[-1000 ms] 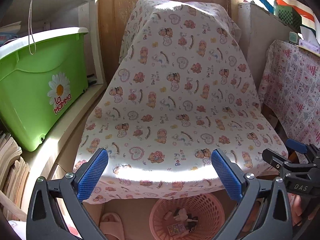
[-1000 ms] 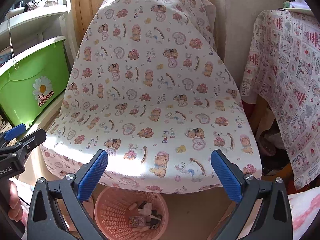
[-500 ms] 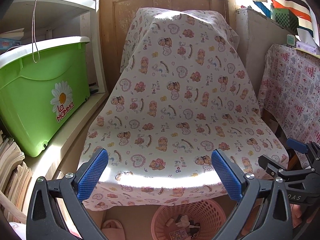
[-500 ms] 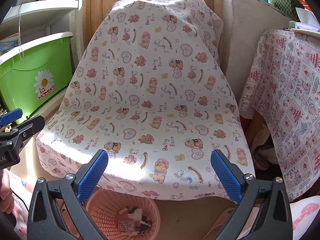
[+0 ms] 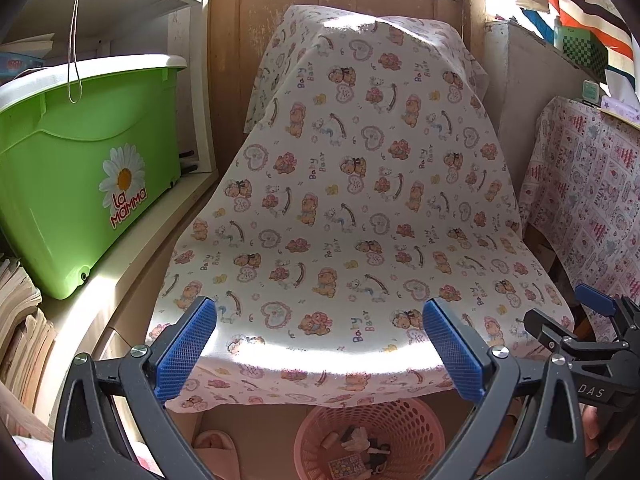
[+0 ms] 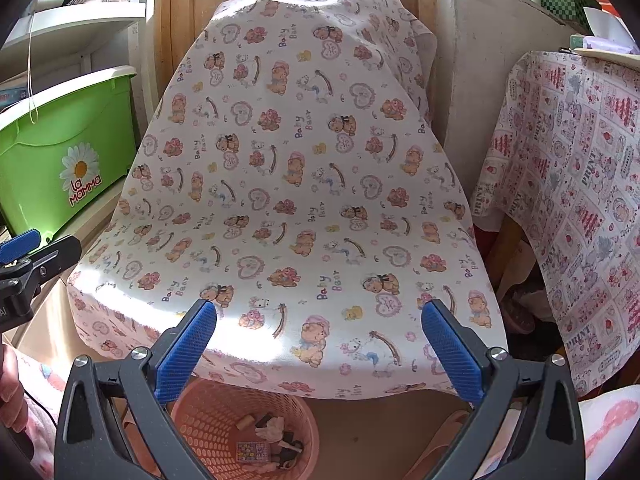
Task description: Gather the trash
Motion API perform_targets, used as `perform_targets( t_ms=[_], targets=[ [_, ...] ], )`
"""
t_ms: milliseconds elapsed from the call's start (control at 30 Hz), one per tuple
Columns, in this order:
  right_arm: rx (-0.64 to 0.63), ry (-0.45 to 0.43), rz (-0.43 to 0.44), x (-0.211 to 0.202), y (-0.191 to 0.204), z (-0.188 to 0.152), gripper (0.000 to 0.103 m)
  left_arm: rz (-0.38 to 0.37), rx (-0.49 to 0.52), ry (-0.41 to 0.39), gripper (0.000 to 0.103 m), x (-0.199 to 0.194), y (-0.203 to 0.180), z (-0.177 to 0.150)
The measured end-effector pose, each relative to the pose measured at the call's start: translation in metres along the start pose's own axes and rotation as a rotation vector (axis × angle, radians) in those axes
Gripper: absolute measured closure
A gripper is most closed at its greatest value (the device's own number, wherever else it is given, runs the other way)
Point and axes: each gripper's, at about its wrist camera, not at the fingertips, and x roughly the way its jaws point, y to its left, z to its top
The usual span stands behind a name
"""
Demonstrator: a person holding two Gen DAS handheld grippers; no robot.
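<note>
A pink mesh trash basket [image 5: 404,424] stands on the floor below the front edge of a chair draped in a bear-print sheet [image 5: 352,208]. It holds several bits of trash [image 5: 360,452], among them a small printed card and crumpled paper. The basket also shows in the right wrist view [image 6: 216,412], with its trash [image 6: 272,436]. My left gripper [image 5: 320,348] is open and empty, above and before the basket. My right gripper [image 6: 318,348] is open and empty too. Each gripper shows at the edge of the other's view.
A green "La Mamma" bin [image 5: 84,168] sits on a ledge at the left, with stacked papers [image 5: 20,320] below. A table under a pink patterned cloth [image 6: 568,184] stands at the right. A pink slipper [image 5: 216,440] lies beside the basket.
Both grippers have risen and tilted upward, so the chair sits lower and less of the basket shows. Both stay open and empty.
</note>
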Motion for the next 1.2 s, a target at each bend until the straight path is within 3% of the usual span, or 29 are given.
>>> perform_targets(
  t_ms=[533,733,1200],
  targets=[
    [0.006,0.0,-0.004,0.0,-0.0028,0.0007,0.0,0.052,0.044,-0.007,0.001,0.0026,-0.0038,-0.0014],
    [0.0,-0.001,-0.006,-0.0001,-0.0018,0.0007,0.0,0.083,0.072,-0.049,0.001,-0.0018,-0.0081,-0.0017],
    [-0.001,-0.012,-0.005,-0.0031,-0.0027,0.0024,0.0,0.082,0.073,-0.05,0.001,-0.0013,-0.0085,-0.0018]
  ],
)
